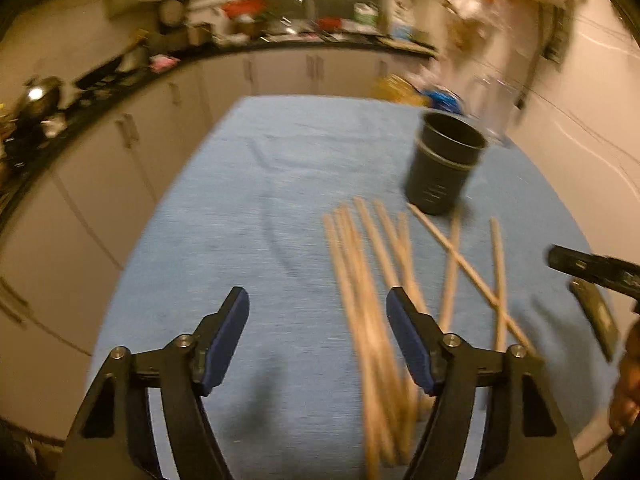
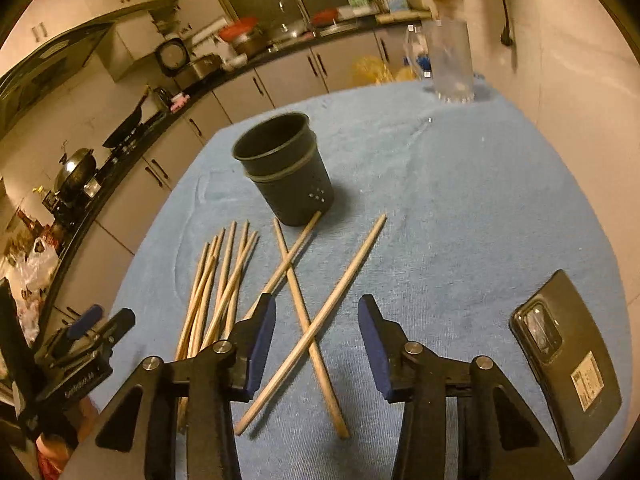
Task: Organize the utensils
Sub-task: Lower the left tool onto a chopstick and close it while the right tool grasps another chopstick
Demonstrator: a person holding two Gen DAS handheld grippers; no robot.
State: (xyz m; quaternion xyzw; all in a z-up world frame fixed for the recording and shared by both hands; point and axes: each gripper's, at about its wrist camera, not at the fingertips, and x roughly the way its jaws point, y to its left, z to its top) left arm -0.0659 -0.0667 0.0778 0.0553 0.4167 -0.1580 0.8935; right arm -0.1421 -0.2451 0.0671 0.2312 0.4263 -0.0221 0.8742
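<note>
Several wooden chopsticks lie loose on a blue cloth: a bundle [image 1: 368, 304] [image 2: 222, 280] and three crossed ones [image 2: 310, 320] [image 1: 468, 276]. A dark cup-shaped holder [image 1: 440, 164] [image 2: 286, 168] stands upright just beyond them; its inside is not visible. My left gripper [image 1: 318, 308] is open and empty above the cloth, left of the bundle. My right gripper [image 2: 316, 320] is open and empty, hovering over the crossed chopsticks. The left gripper also shows at the left edge of the right wrist view [image 2: 100, 320], and part of the right gripper shows at the right edge of the left wrist view.
A black phone [image 2: 568, 364] [image 1: 596, 316] lies on the cloth at the right. A clear glass [image 2: 450, 60] stands at the far right corner. The blue cloth [image 2: 460, 200] covers the table. Kitchen cabinets and a cluttered counter [image 2: 132, 140] run behind and to the left.
</note>
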